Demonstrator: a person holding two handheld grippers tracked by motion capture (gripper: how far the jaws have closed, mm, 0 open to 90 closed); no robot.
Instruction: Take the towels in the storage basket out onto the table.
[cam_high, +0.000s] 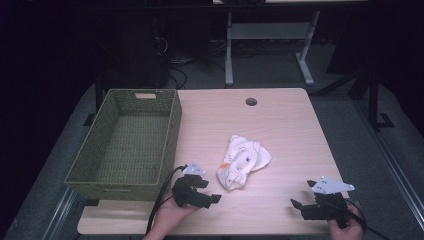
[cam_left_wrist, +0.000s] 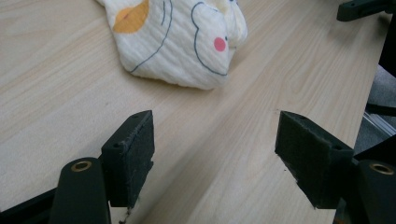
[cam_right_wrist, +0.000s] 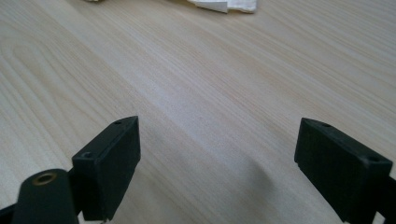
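Left gripper (cam_high: 207, 192) and right gripper (cam_high: 300, 205) at table's (cam_high: 290, 125) six o'clock edge, jaws spread, flanking crumpled cloth (cam_high: 242, 161).

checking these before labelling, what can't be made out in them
- Cloth: crumpled, so its full print is folded under in the high view; the top edge crops it in the left gripper view.
- Basket: its near wall hides the near floor, high view.
- Right tongs: too small in the high view to judge their gap.
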